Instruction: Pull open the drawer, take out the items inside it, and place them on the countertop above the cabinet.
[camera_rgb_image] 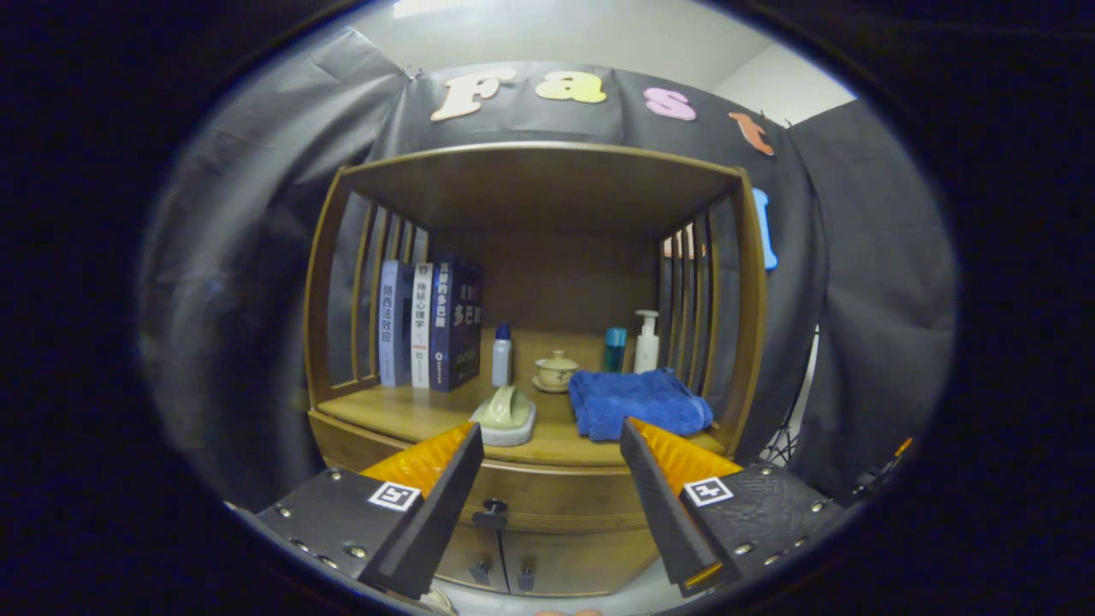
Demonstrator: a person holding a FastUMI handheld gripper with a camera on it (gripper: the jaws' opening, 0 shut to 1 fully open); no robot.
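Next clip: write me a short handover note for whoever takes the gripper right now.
Gripper: fingers open, holding nothing, aimed at the cabinet from a distance.
Drawer: shut, its dark knob between the fingers and beyond them; contents hidden.
Countertop: carries books, a blue towel, a green item on a grey pad, a lidded cup and bottles.
Done: nothing.
Left: pull the drawer open, move its items onto the countertop.

Three books [428, 323] stand at 9 o'clock from the lidded cup [556, 370]. Pump bottle [648, 340] at its 3 o'clock, teal bottle [614, 348] between them.
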